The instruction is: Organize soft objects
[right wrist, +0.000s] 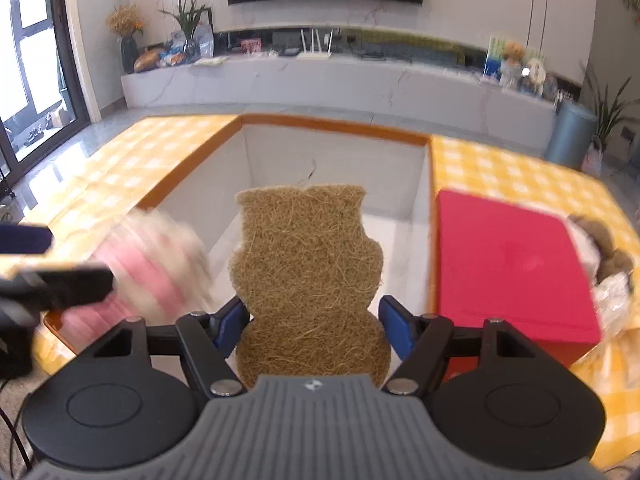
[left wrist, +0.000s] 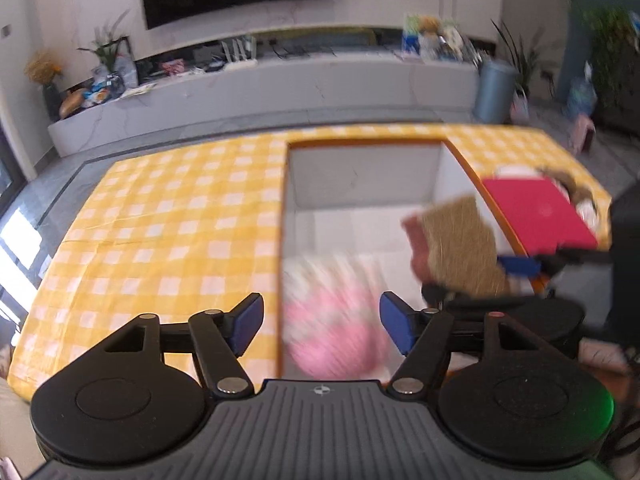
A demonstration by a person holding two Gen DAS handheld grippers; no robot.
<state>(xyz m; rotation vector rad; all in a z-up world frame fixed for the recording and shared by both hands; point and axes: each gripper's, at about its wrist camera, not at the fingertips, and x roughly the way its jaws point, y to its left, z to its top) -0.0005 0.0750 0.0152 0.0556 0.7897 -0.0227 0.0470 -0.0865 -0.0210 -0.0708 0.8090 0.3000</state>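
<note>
An orange-rimmed box [left wrist: 360, 143] with white inner walls stands on the yellow checked table; it also shows in the right wrist view [right wrist: 332, 122]. A pink-and-white soft toy [left wrist: 332, 320], blurred by motion, is inside the box below my open left gripper [left wrist: 320, 322]; it also shows in the right wrist view [right wrist: 156, 264]. A tan, bear-shaped fibre scrub pad [right wrist: 308, 276] stands between the spread fingers of my right gripper [right wrist: 314, 326] over the box. The pad [left wrist: 460, 244] also shows in the left wrist view.
A red flat box [right wrist: 508, 264] lies right of the orange-rimmed box, with a brown-and-white plush [right wrist: 604, 256] beside it. The yellow checked cloth [left wrist: 168, 216] covers the table. A long white TV bench with clutter runs behind.
</note>
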